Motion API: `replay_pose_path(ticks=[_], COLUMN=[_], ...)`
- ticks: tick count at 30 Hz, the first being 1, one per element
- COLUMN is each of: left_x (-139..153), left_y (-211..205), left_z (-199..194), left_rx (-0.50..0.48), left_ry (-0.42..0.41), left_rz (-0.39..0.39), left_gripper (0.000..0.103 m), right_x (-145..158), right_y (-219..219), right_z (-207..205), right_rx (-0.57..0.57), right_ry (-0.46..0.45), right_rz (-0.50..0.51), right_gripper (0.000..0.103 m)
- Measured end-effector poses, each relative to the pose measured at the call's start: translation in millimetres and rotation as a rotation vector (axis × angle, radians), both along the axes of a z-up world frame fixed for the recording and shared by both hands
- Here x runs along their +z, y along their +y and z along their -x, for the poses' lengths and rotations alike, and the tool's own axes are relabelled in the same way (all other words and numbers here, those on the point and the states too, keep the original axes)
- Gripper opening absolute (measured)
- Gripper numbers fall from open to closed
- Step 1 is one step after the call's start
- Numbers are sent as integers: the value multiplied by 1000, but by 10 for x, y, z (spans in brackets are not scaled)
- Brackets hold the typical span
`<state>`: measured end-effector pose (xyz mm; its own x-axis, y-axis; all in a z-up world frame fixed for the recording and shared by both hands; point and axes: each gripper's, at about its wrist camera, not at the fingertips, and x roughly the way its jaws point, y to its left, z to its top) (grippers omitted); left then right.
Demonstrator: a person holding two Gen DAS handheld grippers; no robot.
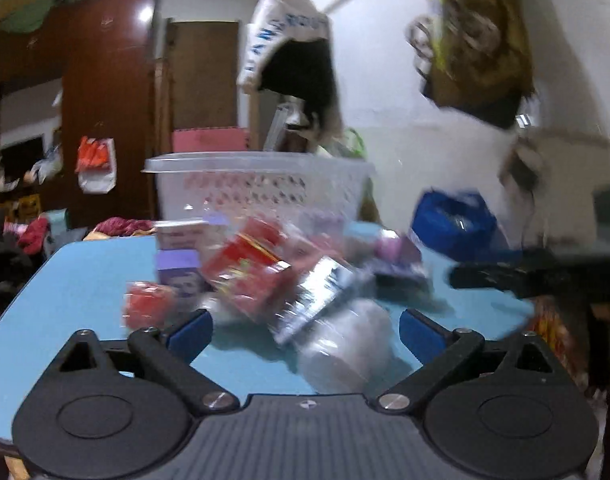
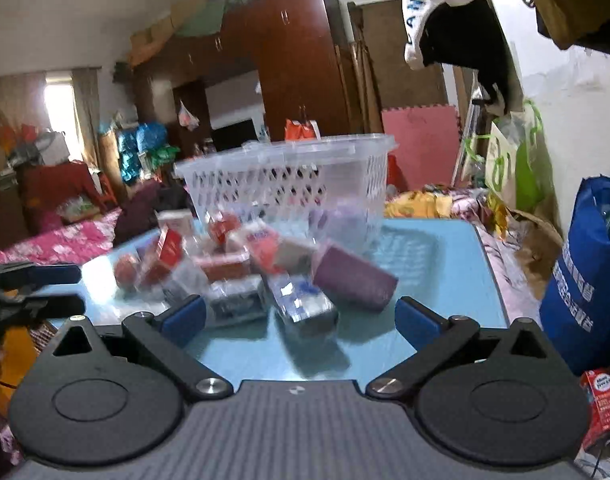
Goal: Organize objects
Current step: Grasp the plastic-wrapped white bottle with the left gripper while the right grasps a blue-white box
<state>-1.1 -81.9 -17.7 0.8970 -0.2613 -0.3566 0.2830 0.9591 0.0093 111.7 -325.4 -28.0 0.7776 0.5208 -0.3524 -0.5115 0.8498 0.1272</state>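
A heap of small packages lies on the light blue table (image 1: 85, 280) in front of a clear white basket (image 1: 261, 188). In the left wrist view, blurred, I see a red box (image 1: 249, 272), a purple box (image 1: 181, 272), a silver packet (image 1: 321, 296) and a clear plastic jar (image 1: 349, 344). My left gripper (image 1: 305, 330) is open above the near edge and grips nothing. The right wrist view shows the basket (image 2: 289, 176), a purple tube (image 2: 353, 276), a silver-blue packet (image 2: 305, 304) and red boxes (image 2: 165, 256). My right gripper (image 2: 301, 320) is open and empty.
The black fingers (image 1: 489, 276) of my right gripper reach in from the right; the left gripper (image 2: 79, 290) shows at the left edge. A blue bag (image 2: 585, 280) stands right of the table. A bed with pink bedding (image 2: 65, 240) and a brown wardrobe (image 2: 297, 64) lie beyond.
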Motion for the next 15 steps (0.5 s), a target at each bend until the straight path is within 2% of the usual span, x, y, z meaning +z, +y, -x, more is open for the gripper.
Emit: replay_pose_path(ticks=[2,4,7,8,12,14,15], left_x=[-83,-163,-250,-272,-288,-289,-287], left_y=[-92,-132,-119,-114,-118,-131,-141], left_z=[-43,-131,-219,-217,-171,-149,-147], left_rx=[23,27,-7,-15,-24,-28,-34], left_ry=[-3,19,50,49,22,8,-5], left_rz=[-37,-47,-16,-14,-40,-45,-42], left_gripper=[98,90,67,55,56,56,57], right_x=[-2,-10,-48,-62,-108,-175,-205], right_y=[115,175,251,268,309,292,274], right_z=[-66,-104,-211,-229,-303,-278,-261], right_rx=[1,24,41,40,56,74,85], right_ry=[-11,-21,3,8,37,57,66], right_rz=[42,54,69,74,88,88,86], right_gripper=[103,103,103,101,88,68,64])
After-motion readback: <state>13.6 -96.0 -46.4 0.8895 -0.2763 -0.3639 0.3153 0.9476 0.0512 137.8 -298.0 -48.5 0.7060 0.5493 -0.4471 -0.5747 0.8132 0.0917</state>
